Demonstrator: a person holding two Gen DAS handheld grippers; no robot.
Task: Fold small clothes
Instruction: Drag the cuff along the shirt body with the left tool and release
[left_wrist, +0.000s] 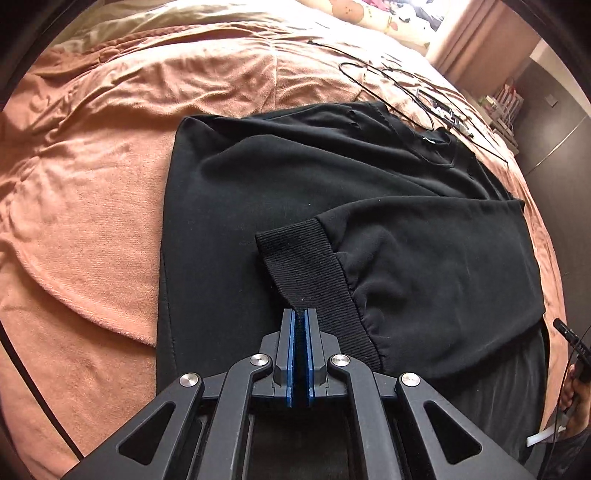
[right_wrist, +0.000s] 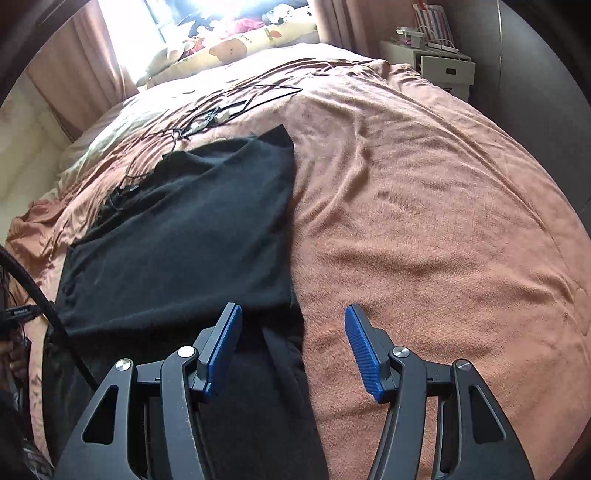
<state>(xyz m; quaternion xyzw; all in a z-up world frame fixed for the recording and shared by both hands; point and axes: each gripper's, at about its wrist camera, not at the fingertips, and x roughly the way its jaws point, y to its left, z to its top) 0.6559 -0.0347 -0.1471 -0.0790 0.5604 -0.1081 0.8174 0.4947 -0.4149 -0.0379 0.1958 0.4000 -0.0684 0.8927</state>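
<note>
While the left claw (left_wrist: 299, 314) pinches its ribbed cuff (left_wrist: 306, 266), the black sweatshirt (left_wrist: 295, 177) spreads ahead.

The black knitted sweater (left_wrist: 280, 192) lies on the bed's terracotta fleece blanket (left_wrist: 92, 206). Its ribbed cuff (left_wrist: 310, 266) rests across its body. Thin black cables (right_wrist: 207, 114) lie behind it.

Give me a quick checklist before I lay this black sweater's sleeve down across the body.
1. Left claw shut on the ribbed cuff: ok.
2. Sleeve already over the black sweater body: ok.
3. Right claw open, nothing between its pads: ok.
4. Right side of the sweater folded in with a straight edge: ok.
5. Black cables clear of the collar: not ok, one lies on it.
6. Hem near the person flat: cannot tell.
</note>
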